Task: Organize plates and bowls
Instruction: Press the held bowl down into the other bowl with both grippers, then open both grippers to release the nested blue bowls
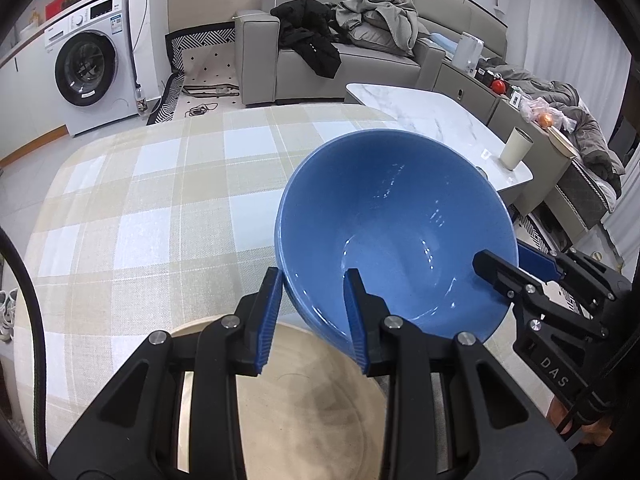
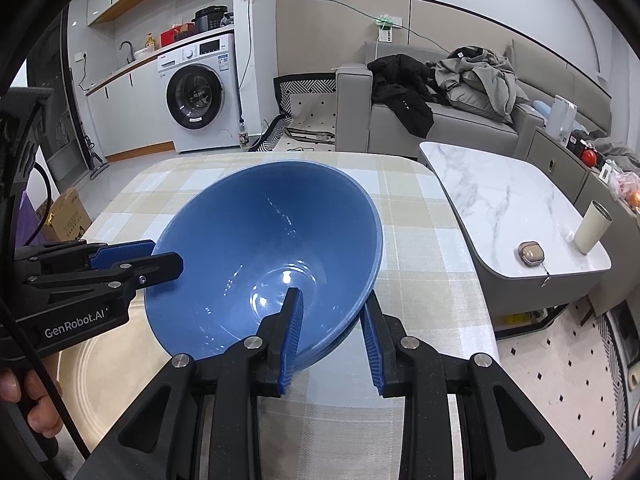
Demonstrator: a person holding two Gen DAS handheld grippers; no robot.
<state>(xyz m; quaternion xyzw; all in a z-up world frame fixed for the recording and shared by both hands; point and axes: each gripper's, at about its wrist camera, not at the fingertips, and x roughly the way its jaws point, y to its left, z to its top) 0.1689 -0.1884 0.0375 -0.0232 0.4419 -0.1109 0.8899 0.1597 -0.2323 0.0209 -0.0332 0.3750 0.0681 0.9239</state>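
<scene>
blue bowl (image 1: pixel 396 224) | glossy, empty, tilted | held above cream plate (image 1: pixel 304 408) | plate flat on table

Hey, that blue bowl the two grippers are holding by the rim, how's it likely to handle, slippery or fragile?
The blue bowl looks glazed and glossy, with bright highlights inside, so the rim may slip between the pads. It appears rigid ceramic, probably fragile if dropped. Left gripper and right gripper each pinch only the rim, and the bowl hangs tilted above the beige plate, so it could swing.
</scene>
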